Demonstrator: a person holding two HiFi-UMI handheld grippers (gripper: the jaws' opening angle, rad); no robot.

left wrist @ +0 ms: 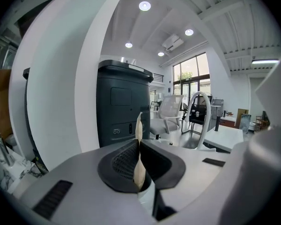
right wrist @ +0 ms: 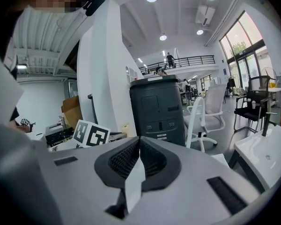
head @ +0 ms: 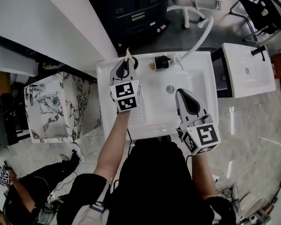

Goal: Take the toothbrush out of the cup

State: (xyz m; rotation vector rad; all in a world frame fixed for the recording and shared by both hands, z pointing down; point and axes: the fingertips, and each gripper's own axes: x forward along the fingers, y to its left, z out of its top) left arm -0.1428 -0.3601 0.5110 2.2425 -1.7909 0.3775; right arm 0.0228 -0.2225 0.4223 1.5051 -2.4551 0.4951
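Note:
A pale beige toothbrush (head: 128,56) stands upright at the back left corner of the white sink (head: 152,121). My left gripper (head: 126,63) is shut on its handle. In the left gripper view the beige handle (left wrist: 138,146) is pinched between the dark pads, and its tip rises above them. Just under the jaws shows the pale rim of a cup (left wrist: 147,196); in the head view the gripper hides most of it. My right gripper (head: 181,93) hovers over the right side of the basin. It is shut with nothing held, its pads (right wrist: 126,158) meeting.
A black tap (head: 161,62) sits at the sink's back rim, with the drain (head: 170,88) in the basin. A white hose (head: 202,34) curves away behind. A second white basin (head: 248,71) stands to the right, a marbled one (head: 56,107) to the left, and a dark cabinet (head: 131,8) behind.

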